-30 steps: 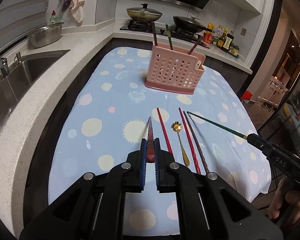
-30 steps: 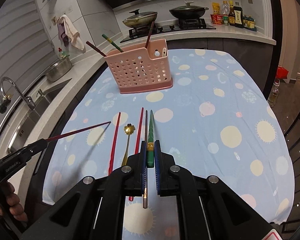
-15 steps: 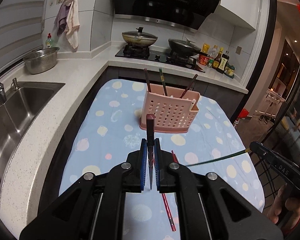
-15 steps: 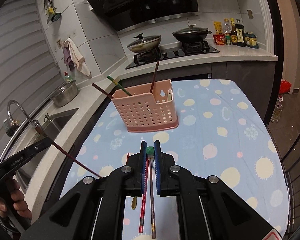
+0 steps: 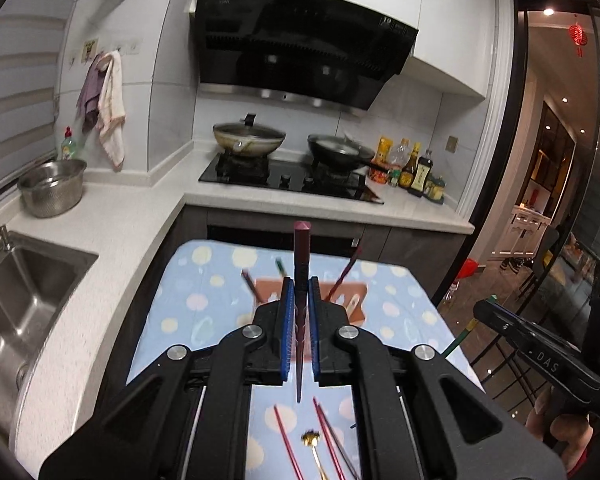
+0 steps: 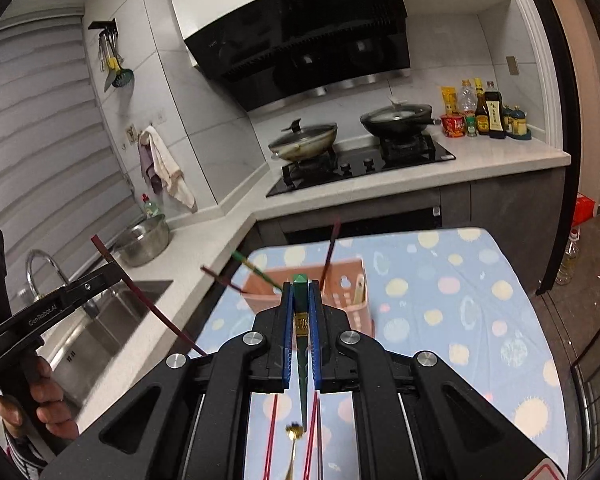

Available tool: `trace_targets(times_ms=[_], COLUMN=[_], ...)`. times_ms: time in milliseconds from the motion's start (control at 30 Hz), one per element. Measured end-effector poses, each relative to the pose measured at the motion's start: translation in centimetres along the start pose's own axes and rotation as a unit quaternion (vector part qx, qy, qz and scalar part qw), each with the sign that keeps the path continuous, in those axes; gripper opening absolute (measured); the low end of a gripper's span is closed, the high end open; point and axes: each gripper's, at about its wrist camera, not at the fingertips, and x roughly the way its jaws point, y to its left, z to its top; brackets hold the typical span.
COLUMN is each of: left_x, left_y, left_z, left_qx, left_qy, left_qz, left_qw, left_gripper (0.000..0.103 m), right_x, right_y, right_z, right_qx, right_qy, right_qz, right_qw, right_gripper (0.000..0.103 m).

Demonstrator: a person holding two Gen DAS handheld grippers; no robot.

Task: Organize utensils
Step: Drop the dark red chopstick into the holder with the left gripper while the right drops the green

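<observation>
Two tools [image 5: 299,312] [image 6: 300,312] each clamp one chopstick [image 5: 301,264] [image 6: 300,292]; three stand in the pink holder [image 6: 340,300].

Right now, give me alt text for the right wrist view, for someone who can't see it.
The right tool is shut on a green chopstick, held above a blue spotted tablecloth before a pink utensil holder with chopsticks in it. At left, the left tool grips a dark red chopstick; more utensils lie on the cloth below.
</observation>
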Motion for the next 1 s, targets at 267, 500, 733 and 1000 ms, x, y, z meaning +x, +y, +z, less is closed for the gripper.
trace_targets(times_ms=[267, 500, 733, 1000], left_x=[2.5, 5.3, 9.2, 12.6], left_y=[-0.6, 0.0, 0.9, 2.2], left_z=[6.0, 9.5, 9.4, 7.4], left_qx=[0.013, 0.021, 0.025, 0.016], left_qy=[-0.048, -0.073, -0.061, -0.022], left_qz=[-0.002, 0.01, 0.031, 0.037], left_qw=[0.9987, 0.997, 0.9974, 0.999], left_gripper=[0.007, 0.007, 0.007, 0.007], right_x=[2.6, 5.0, 9.1, 13.4], right_y=[0.9, 1.7, 1.2, 0.0], right_z=[5.9, 9.8, 10.2, 7.5], right_qx=[0.003, 0.005, 0.007, 0.006], right_qy=[-0.05, -0.089, -0.075, -0.019], right_qz=[0.012, 0.014, 0.004, -0.01], right_qw=[0.999, 0.996, 0.997, 1.0], right_gripper=[0.007, 0.007, 0.007, 0.007])
